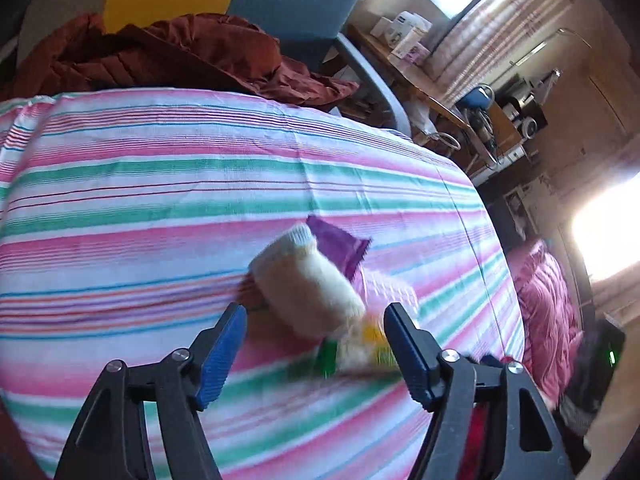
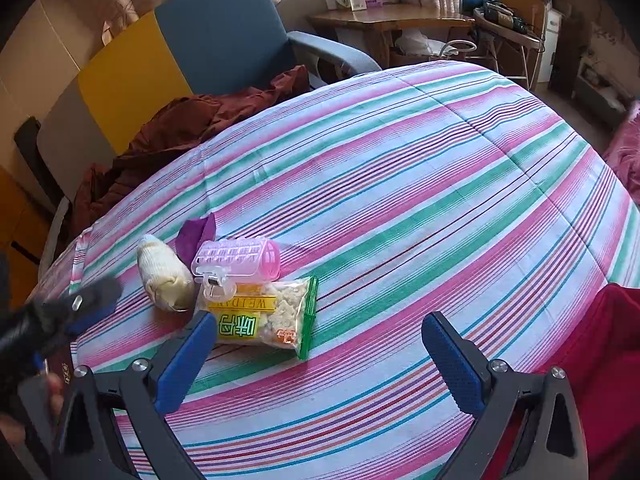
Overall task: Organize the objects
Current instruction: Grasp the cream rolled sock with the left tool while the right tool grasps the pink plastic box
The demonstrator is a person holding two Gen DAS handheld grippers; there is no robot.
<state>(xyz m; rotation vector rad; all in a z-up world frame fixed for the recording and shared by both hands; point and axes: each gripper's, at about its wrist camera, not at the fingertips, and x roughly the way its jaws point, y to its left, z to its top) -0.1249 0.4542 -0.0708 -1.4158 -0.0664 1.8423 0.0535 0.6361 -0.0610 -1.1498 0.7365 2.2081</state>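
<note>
On the striped bedspread (image 2: 400,184), a rolled cream sock (image 2: 164,276), pink hair roller (image 2: 240,258) and snack packet (image 2: 264,316) lie clustered, while the left gripper (image 1: 316,344) and right gripper (image 2: 316,344) both gape empty.

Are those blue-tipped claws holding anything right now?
No. The left gripper stands open near the cream roll; the right gripper is open and empty.

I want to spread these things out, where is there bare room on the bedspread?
Bare striped bedspread lies right of the clear snack bag. Crowded: cream rolled sock, pink plastic clip, purple wrapper.
</note>
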